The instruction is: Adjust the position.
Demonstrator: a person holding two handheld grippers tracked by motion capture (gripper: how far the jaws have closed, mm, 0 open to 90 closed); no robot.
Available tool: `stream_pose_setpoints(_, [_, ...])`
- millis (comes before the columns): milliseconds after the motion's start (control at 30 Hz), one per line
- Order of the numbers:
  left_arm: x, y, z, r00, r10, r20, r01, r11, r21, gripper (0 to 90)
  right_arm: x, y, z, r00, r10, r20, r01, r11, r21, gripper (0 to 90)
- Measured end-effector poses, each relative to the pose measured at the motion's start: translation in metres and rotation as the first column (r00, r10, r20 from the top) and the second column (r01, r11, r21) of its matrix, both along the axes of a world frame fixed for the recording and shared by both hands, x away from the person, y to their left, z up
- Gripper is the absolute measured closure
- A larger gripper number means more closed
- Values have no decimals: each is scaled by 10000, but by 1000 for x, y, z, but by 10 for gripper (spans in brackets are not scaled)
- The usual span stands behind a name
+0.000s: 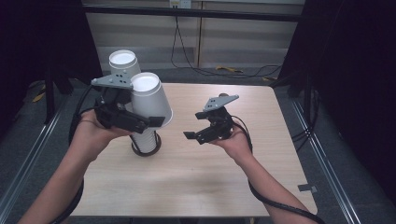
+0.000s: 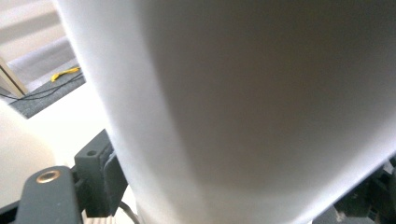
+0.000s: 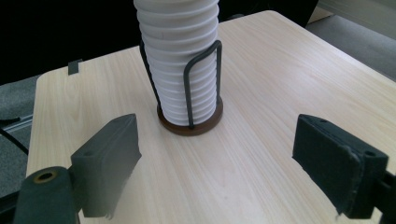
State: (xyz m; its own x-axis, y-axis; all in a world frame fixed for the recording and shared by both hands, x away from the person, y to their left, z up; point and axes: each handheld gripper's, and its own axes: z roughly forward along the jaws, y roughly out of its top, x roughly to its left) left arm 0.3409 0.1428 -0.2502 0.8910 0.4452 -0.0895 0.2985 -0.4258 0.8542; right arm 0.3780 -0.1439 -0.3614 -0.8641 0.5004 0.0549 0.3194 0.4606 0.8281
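At the left of the worktop [image 1: 224, 177], a stack [image 3: 180, 60] of upturned white cups stands in a wire holder [image 3: 191, 116] with a round brown base, which keeps the column upright and lets cups be drawn off the top. The left tongs [image 1: 156, 120] hold one cup [image 1: 148, 98] raised above the stack, base up and tilted, clamped across its wall near the rim; in the left gripper view the white wall presses close between the pads, so the grip looks firm, likely a cup just separated from the rest. Another cup [image 1: 124, 61] shows beyond it, base up; what it rests on is hidden. The left hand [image 1: 93, 135] is lifted, wrist bent so the tongs point toward the middle. The right tongs [image 1: 194, 135] hang apart and empty, near the stack but clear of it, aimed at the holder, perhaps ready to steady it. The right hand [image 1: 236, 142] floats above the worktop, forearm angled in from the lower right.
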Motion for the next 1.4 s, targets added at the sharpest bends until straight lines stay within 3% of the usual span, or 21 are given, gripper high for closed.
stream_pose_setpoints(433, [4, -21, -16, 9995, -283, -138, 292, 9968, 740, 163, -5, -17, -7, 9995, 296, -106, -299, 9989, -366, 142])
stream_pose_setpoints(833, [8, -37, -34, 9986, -424, -301, 463, 9883, 1454, 164, -8, -29, -13, 9990, 406, -159, -414, 9978, -525, 140])
stream_pose_setpoints(1033, [11, -42, -41, 9982, -434, -405, 493, 9863, 1572, 163, -9, -35, -16, 9988, 450, -198, -461, 9971, -612, 140])
stream_pose_setpoints(1200, [13, -46, -47, 9978, -469, -465, 544, 9828, 1766, 164, -12, -38, -18, 9982, 552, -230, -569, 9950, -818, 139])
stream_pose_setpoints(1400, [14, -55, -58, 9961, -676, -570, 785, 9726, 2189, 164, -13, -40, -19, 9964, 798, -293, -824, 9911, -1048, 140])
